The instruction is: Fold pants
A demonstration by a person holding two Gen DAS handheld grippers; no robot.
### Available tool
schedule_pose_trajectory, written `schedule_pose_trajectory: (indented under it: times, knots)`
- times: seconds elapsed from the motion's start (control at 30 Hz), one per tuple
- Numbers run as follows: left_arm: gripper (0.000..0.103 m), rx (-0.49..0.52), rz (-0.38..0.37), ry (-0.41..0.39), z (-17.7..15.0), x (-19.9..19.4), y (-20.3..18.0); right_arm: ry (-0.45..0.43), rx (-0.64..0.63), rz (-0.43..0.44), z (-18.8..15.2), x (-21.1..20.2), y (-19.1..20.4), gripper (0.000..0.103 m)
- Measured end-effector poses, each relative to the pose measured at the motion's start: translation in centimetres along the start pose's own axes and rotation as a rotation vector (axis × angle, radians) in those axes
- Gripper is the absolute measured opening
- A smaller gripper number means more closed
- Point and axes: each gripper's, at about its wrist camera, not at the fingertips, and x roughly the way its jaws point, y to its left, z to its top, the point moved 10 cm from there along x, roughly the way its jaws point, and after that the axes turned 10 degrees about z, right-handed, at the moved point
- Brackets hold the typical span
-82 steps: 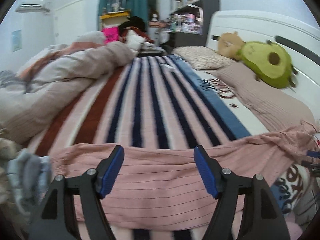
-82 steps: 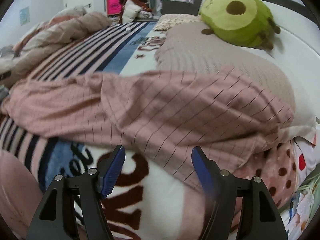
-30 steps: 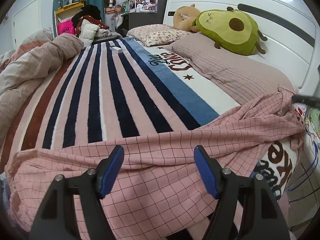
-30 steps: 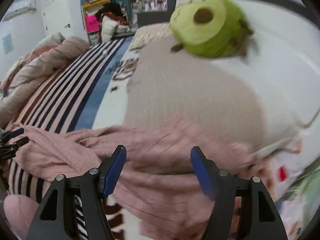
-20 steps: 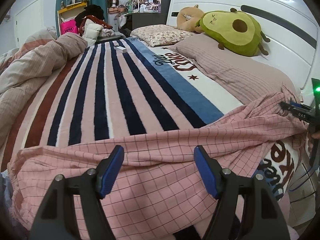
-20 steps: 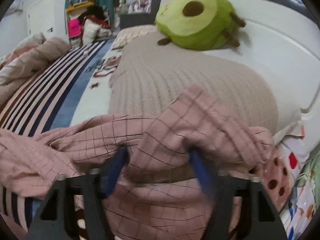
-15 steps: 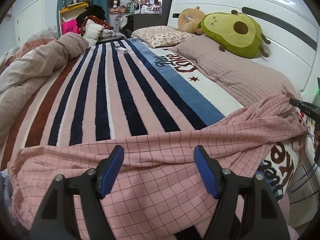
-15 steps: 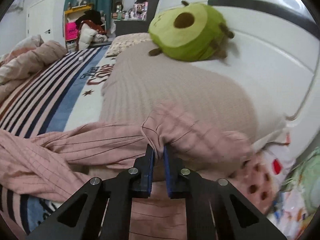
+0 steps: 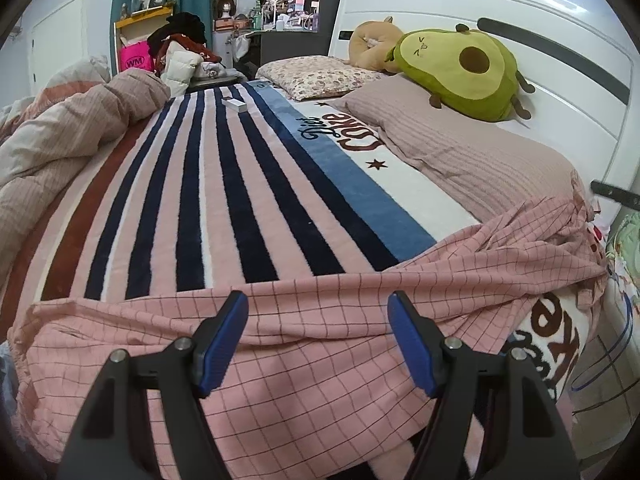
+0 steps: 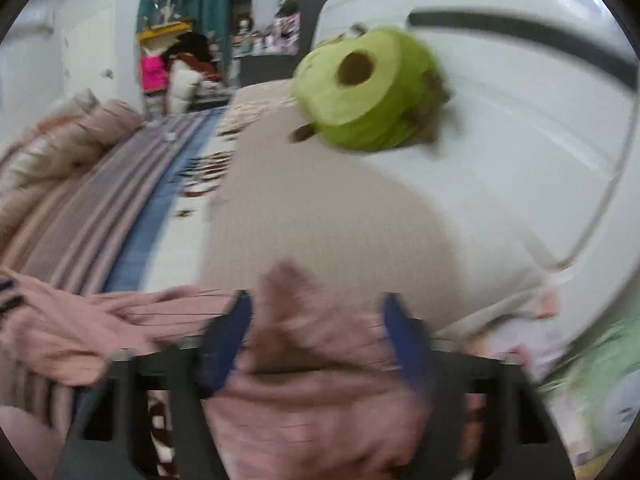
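The pink checked pants are lying crosswise over the near end of the bed, on the striped blanket, with the far end bunched up against the mauve pillow by the headboard.

Left gripper has its jaws spread wide, hovering over the cloth and pinching nothing. Right gripper also looks spread, with a hump of fabric poking up between the jaws. That view is badly smeared though, so I'd only say it's probably not clamping anything.

What could go wrong: with neither side holding, the pants aren't flat at all. There are creases running toward the right end, and if the fold starts from here those wrinkles just get baked in. Also that bunched end sits right at the bed's edge, so a sloppy grab there might catch only one layer or drag the whole thing off the side.

View differences: the left wrist camera shows the full spread of the pants and the wrinkle lines nice and sharp, plus the avocado plush. The right one only gives the crumpled end up close, which the left sees as a small far-off lump.
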Motion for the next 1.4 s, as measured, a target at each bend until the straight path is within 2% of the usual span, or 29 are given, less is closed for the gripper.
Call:
schedule_pose_trajectory:
  times: [0.07, 0.13, 0.17, 0.2, 0.23, 0.27, 0.33, 0.43, 0.6, 0.7, 0.73, 0.8, 0.87, 0.9, 0.97, 1.03, 1.1, 1.17, 1.2, 1.33, 1.37, 1.4]
  knots:
    - [0.068, 0.005, -0.004, -0.002, 0.0, 0.0, -0.3, 0.038, 0.036, 0.042, -0.7, 2.0, 0.9, 0.068]
    - [0.068, 0.017, -0.005, -0.004, 0.0, -0.2, -0.5, 0.071, 0.027, 0.01, -1.4, 3.9, 1.1, 0.068]
    - [0.068, 0.021, -0.003, -0.005, 0.0, -0.2, -0.5, 0.081, 0.019, -0.026, -1.6, 4.7, 1.0, 0.057]
    - [0.068, 0.025, 0.001, -0.005, 0.0, -0.2, -0.5, 0.072, 0.012, -0.065, -1.7, 5.3, 0.6, 0.041]
    - [0.068, 0.026, 0.005, -0.005, 0.0, -0.2, -0.4, 0.055, 0.004, -0.1, -1.6, 5.5, 0.2, 0.001]
    - [0.068, 0.024, 0.011, -0.004, -0.1, -0.2, -0.3, 0.048, 0.004, -0.107, -1.5, 5.5, -0.1, 0.003]
    - [0.068, 0.014, 0.015, -0.002, -0.1, -0.2, 0.0, -0.001, 0.018, -0.086, -0.8, 4.4, -0.6, 0.0]
    - [0.068, -0.004, 0.016, -0.005, -0.1, -0.3, 0.4, -0.045, -0.018, -0.105, -0.2, 2.1, -1.2, 0.0]
    - [0.068, -0.002, 0.014, -0.008, -0.1, -0.6, 0.3, 0.027, 0.036, -0.15, -2.7, -0.2, -4.2, 0.0]
    - [0.068, 0.01, 0.016, -0.008, 0.0, -0.8, 0.3, 0.047, 0.024, -0.282, -4.2, -1.2, -6.8, 0.0]
    - [0.068, 0.013, 0.018, -0.007, 0.0, -0.8, 0.2, 0.053, 0.044, -0.294, -4.6, -1.6, -7.6, 0.0]
    - [0.068, 0.017, 0.019, -0.006, 0.1, -0.8, 0.0, 0.046, 0.097, -0.281, -4.8, -2.4, -8.7, 0.002]
    - [0.068, 0.018, 0.024, -0.006, 0.2, -0.8, -0.1, 0.018, 0.054, -0.244, -3.7, -3.0, -8.0, 0.006]
    - [0.068, 0.019, 0.023, -0.007, 0.3, -0.8, -0.2, 0.019, 0.021, -0.227, -3.1, -2.9, -7.2, 0.012]
    - [0.068, 0.019, 0.016, -0.012, 0.5, -0.8, -0.4, 0.029, -0.046, -0.182, -2.2, -2.6, -5.5, 0.045]
    - [0.068, 0.02, 0.009, -0.013, 0.7, -0.9, -0.7, 0.1, -0.168, -0.127, -2.0, -0.6, -3.1, 0.057]
    - [0.068, 0.021, 0.009, -0.011, 0.6, -0.8, -0.8, 0.173, -0.249, -0.133, -2.6, 1.2, -2.0, 0.058]
    - [0.068, 0.024, 0.016, -0.006, 0.5, -0.6, -0.7, 0.276, -0.306, -0.138, -4.1, 3.7, -1.6, 0.068]
    - [0.068, 0.024, 0.019, -0.003, 0.4, -0.5, -0.5, 0.298, -0.313, -0.153, -4.6, 4.4, -1.9, 0.069]
    - [0.068, 0.017, 0.031, 0.013, 0.2, 0.0, 0.0, 0.28, -0.412, -0.249, -4.6, 6.1, -2.6, 0.07]
    - [0.068, 0.014, 0.033, 0.014, 0.1, 0.1, 0.1, 0.257, -0.474, -0.295, -4.2, 6.2, -2.5, 0.076]
    - [0.068, 0.014, 0.032, 0.014, 0.2, 0.1, 0.1, 0.238, -0.521, -0.313, -3.9, 6.3, -2.3, 0.078]
